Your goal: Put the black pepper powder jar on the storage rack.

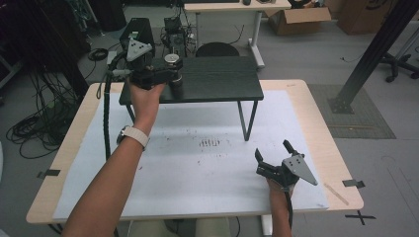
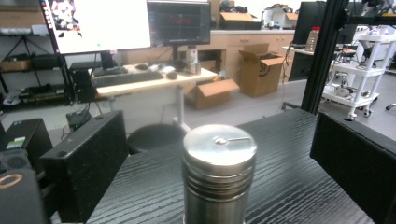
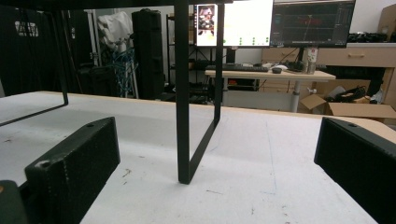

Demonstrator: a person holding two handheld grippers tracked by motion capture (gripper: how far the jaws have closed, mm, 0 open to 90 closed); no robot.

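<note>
A steel canister (image 1: 171,59) with a flat lid stands upright near the left end of a black raised shelf (image 1: 217,79). My left gripper (image 1: 170,74) is open around it. In the left gripper view the canister (image 2: 218,172) sits midway between the two black fingers (image 2: 84,163), with a gap on each side. My right gripper (image 1: 272,149) rests low over the white table mat (image 1: 197,168) at the front right. It is open with nothing between its fingers (image 3: 74,158). It faces the shelf's thin black leg (image 3: 183,116).
The shelf stands on thin black frame legs (image 1: 245,121) on the mat. A thick cable (image 1: 105,123) hangs from the left gripper along the table's left side. A black post (image 1: 368,54) rises beyond the right edge. A desk (image 1: 232,7) and cardboard boxes (image 1: 296,19) stand behind.
</note>
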